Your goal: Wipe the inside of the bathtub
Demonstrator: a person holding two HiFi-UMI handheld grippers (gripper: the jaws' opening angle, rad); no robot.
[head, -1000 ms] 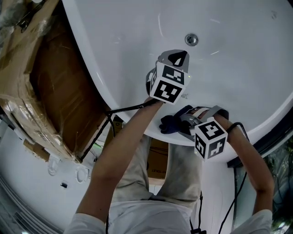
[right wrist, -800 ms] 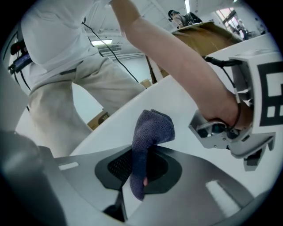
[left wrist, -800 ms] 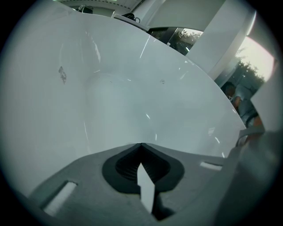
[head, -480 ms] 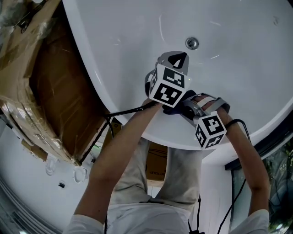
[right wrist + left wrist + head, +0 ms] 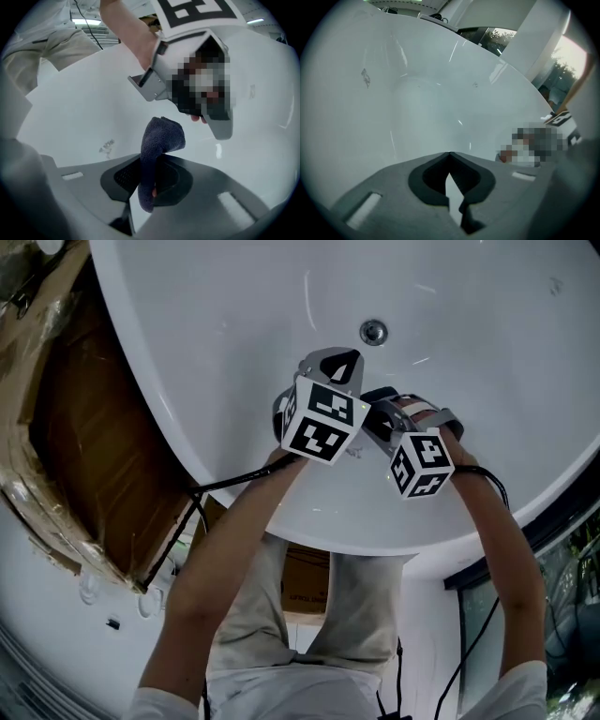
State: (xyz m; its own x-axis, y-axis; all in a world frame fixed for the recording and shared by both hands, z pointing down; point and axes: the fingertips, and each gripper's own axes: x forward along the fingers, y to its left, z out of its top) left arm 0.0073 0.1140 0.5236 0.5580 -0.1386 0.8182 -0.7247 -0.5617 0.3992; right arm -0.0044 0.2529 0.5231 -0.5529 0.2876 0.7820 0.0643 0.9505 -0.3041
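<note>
A white bathtub (image 5: 487, 352) is filling the view, with its drain (image 5: 373, 332) set in the basin floor. We are starting the wipe: our right gripper (image 5: 150, 180) is clamping a dark cloth (image 5: 159, 140) just short of the drain. Our left gripper (image 5: 452, 185) is hanging beside it, jaws together and holding nothing. Next, we judge, the cloth needs pressing onto the enamel and sweeping.

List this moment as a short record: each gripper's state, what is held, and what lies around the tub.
left gripper: shut, holding nothing, over the tub's inside
right gripper: shut on the cloth
cloth: dark, folded, sticks out past the gripper
cloth touching tub: cannot tell
bathtub: white, glossy
drain: just ahead of both grippers
cardboard box: wrapped, outside the tub, on the person's left
</note>
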